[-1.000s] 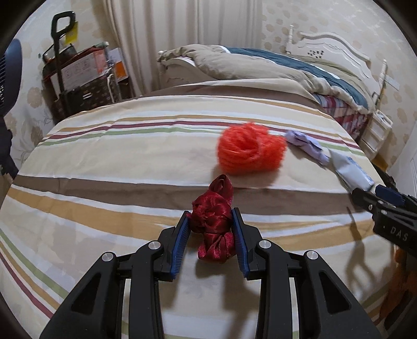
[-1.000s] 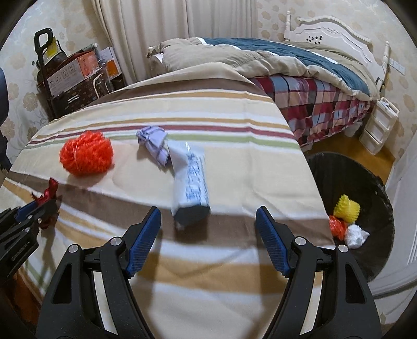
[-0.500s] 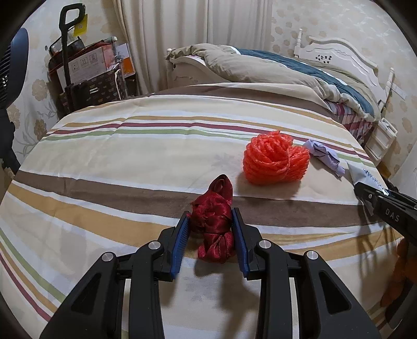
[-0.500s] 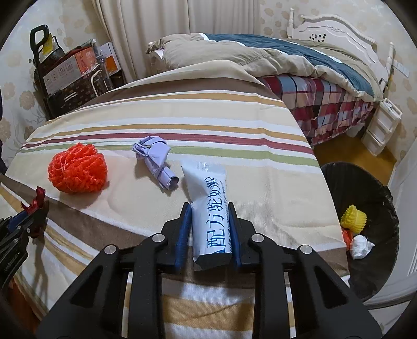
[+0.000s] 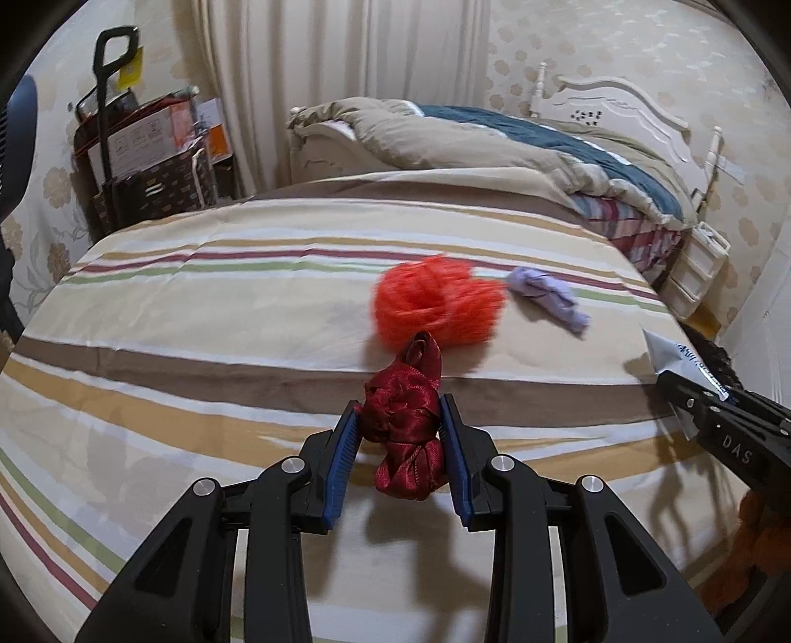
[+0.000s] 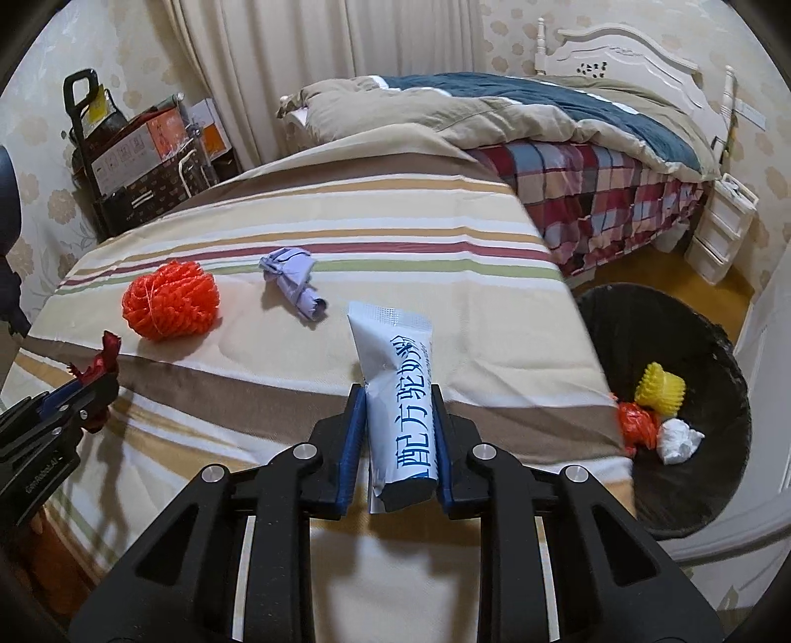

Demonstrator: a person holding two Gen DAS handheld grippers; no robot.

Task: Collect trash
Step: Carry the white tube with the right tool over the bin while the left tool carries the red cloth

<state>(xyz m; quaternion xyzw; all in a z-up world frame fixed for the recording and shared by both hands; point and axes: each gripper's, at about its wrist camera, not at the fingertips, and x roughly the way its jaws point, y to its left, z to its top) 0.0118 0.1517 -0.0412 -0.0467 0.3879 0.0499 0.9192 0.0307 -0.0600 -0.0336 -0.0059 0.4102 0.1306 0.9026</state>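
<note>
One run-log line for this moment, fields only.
left hand-held gripper: shut on red ribbon | right hand-held gripper: just closed on white packet | on striped cloth: orange net, purple wad

Trash on the striped bed, some already binned

Crumpled red ribbon (image 5: pixel 403 435) and white sachet (image 6: pixel 398 395) are each clamped; orange mesh ball (image 6: pixel 170 306) lies at 10 o'clock, lilac wad (image 6: pixel 294 279) at 11, bin (image 6: pixel 712 475) at 3.

Place: we see a home bedroom.
Bed: a made-up bed (image 6: pixel 568 128) with a white carved headboard (image 6: pixel 623 47) at 1 o'clock.
Window side: long cream curtains (image 6: pixel 306 44) at 12 o'clock.
Walls: flowered wallpaper (image 5: pixel 524 44).
Storage: stacked boxes (image 6: pixel 143 143) at 10 o'clock.
</note>
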